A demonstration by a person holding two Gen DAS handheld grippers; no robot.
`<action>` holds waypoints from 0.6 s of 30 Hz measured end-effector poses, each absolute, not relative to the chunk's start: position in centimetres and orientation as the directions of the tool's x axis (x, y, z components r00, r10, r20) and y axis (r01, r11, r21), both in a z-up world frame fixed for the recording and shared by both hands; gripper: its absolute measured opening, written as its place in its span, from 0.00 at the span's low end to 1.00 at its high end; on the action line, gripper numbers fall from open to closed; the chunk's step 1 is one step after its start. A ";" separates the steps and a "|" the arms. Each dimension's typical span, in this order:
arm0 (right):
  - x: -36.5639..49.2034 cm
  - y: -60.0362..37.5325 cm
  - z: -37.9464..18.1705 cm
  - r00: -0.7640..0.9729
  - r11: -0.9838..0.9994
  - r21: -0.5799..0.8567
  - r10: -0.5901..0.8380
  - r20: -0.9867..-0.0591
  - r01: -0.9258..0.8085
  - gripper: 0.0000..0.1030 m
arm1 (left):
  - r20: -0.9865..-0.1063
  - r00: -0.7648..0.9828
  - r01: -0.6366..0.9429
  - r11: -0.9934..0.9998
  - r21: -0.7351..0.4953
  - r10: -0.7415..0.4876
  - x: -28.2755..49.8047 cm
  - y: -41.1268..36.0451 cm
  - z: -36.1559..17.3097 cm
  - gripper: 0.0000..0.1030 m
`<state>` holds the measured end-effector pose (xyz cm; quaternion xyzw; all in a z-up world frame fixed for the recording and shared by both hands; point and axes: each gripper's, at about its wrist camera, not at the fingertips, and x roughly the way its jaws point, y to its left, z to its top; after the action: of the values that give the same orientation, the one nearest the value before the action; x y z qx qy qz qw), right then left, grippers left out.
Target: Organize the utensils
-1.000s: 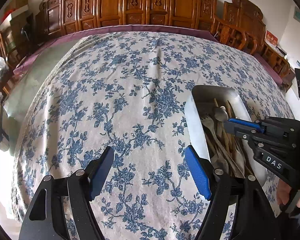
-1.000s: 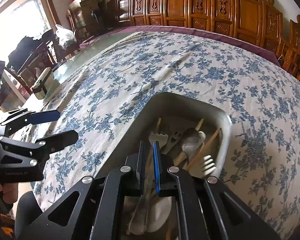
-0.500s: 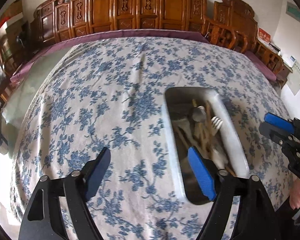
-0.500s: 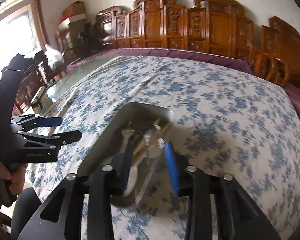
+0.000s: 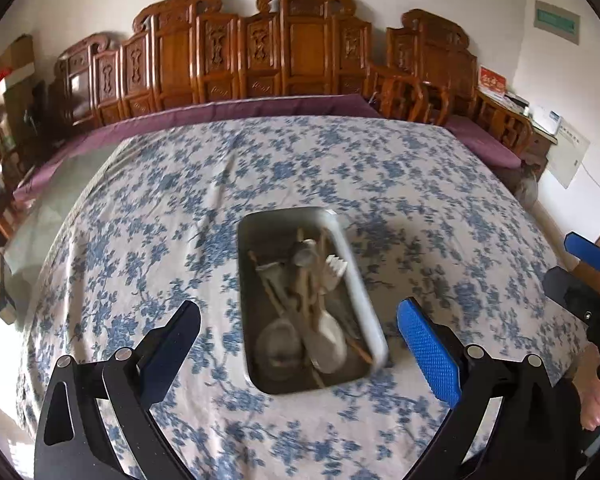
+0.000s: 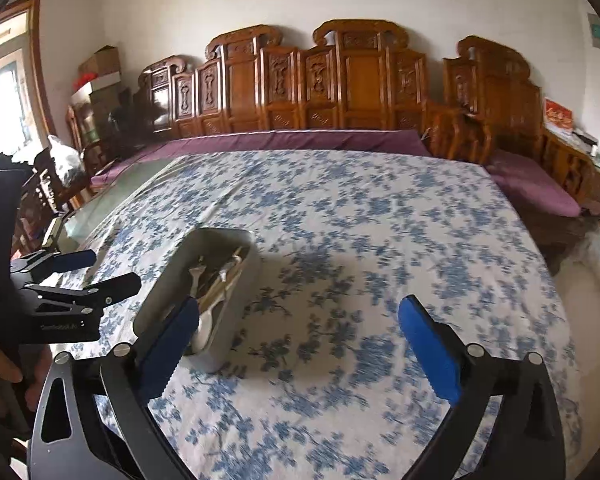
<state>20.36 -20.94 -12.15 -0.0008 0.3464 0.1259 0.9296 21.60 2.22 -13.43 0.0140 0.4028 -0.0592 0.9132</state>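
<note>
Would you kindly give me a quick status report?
Left tongs and right tongs open, empty. Utensils piled in metal tray on tablecloth. Nothing obstructing.

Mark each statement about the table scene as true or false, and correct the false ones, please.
1. The utensils lie inside the metal tray. True.
2. The right gripper is shut on a spoon. False: its jaws have just been opening, stand wide apart and hold nothing.
3. The tray stands on a cloth with blue flowers. True.
4. The left gripper holds the tray by its rim. False: its jaws have just been opening too, stand wide and touch nothing.
5. Loose forks lie on the cloth beside the tray. False: no utensil is seen outside the tray.
</note>
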 end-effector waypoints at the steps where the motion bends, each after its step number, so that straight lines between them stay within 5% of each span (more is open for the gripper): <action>1: 20.0 -21.4 -12.0 0.731 0.970 0.083 0.226 -0.644 -0.228 0.98 | -0.732 0.675 0.121 0.993 -0.017 -0.095 21.1 1.7 -13.1 0.93; 18: 13.4 -26.4 -5.7 0.827 0.985 0.086 0.174 -0.534 -0.152 0.98 | -0.617 0.783 0.123 0.992 0.018 -0.086 13.5 -2.8 -5.2 0.93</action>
<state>13.44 -26.42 -5.67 0.0197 0.2810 0.0854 0.9557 13.52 -2.83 -5.16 0.0283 0.3251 -0.0552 0.9436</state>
